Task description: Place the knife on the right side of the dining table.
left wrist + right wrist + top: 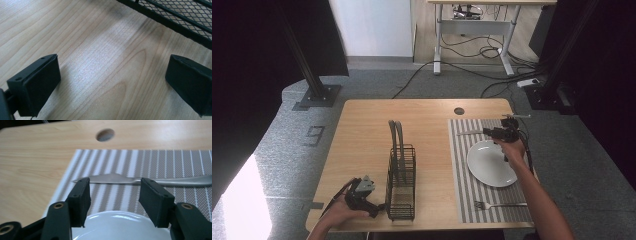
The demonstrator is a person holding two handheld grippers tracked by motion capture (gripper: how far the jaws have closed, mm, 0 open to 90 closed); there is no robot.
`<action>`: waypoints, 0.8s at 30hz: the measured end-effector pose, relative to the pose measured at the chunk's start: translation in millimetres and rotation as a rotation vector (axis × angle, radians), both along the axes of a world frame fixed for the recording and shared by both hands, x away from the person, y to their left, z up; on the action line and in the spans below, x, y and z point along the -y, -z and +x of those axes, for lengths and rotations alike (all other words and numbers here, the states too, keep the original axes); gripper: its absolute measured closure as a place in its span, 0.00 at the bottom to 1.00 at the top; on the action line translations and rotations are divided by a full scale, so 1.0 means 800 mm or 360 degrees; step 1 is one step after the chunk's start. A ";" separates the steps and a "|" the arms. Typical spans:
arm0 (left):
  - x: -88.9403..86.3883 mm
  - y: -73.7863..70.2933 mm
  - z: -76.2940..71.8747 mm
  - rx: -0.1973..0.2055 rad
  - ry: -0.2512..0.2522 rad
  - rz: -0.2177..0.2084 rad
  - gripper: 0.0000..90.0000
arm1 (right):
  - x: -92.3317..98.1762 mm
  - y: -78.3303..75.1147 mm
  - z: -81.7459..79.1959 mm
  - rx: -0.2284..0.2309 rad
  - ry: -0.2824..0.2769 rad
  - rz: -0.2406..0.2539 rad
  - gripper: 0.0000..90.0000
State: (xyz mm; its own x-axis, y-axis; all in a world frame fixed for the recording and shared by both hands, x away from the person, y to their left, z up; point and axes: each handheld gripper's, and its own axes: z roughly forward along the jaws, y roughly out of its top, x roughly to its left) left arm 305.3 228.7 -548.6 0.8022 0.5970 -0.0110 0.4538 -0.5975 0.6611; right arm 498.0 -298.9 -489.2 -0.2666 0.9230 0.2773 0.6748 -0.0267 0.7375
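Your right gripper (113,202) hangs over the far rim of the white plate (117,220) with its jaws about half open and nothing between them. The knife (140,180) lies flat on the striped placemat (175,160) just beyond the jaw tips, and its long axis runs straight across the gap, blade to that view's left. This hand is by far the nearer one: your left gripper (362,192) rests wide open and empty beside the black wire rack (402,175), well apart.
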 end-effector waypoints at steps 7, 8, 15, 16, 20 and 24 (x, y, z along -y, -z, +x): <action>0.000 0.000 0.000 0.0000 0.0000 0.0000 0.00 | -0.024 -0.023 -0.044 0.0088 -0.0128 0.0051 0.47; 0.000 0.000 0.000 0.0000 0.0000 0.0000 0.00 | -0.030 -0.025 -0.049 0.0095 -0.0151 0.0052 0.47; 0.000 0.000 0.000 0.0000 0.0000 0.0000 0.00 | -0.077 -0.034 -0.087 0.0123 -0.0337 0.0083 0.46; 0.000 0.000 0.000 0.0000 0.0000 0.0000 0.00 | -0.083 -0.034 -0.092 0.0126 -0.0363 0.0091 0.46; 0.000 0.000 0.000 0.0000 -0.0002 0.0000 0.00 | -0.108 -0.033 -0.108 0.0124 -0.0452 0.0124 0.46; 0.000 0.000 0.000 0.0001 -0.0003 0.0000 0.00 | -0.131 -0.026 -0.124 0.0125 -0.0513 0.0125 0.45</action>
State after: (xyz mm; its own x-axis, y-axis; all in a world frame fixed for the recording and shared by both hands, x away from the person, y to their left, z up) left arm 305.1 228.7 -548.6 0.8010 0.5985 -0.0108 0.4547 -0.5966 0.6613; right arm 398.4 -194.4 -468.6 -0.5646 0.7644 0.3114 0.5990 0.1200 0.7917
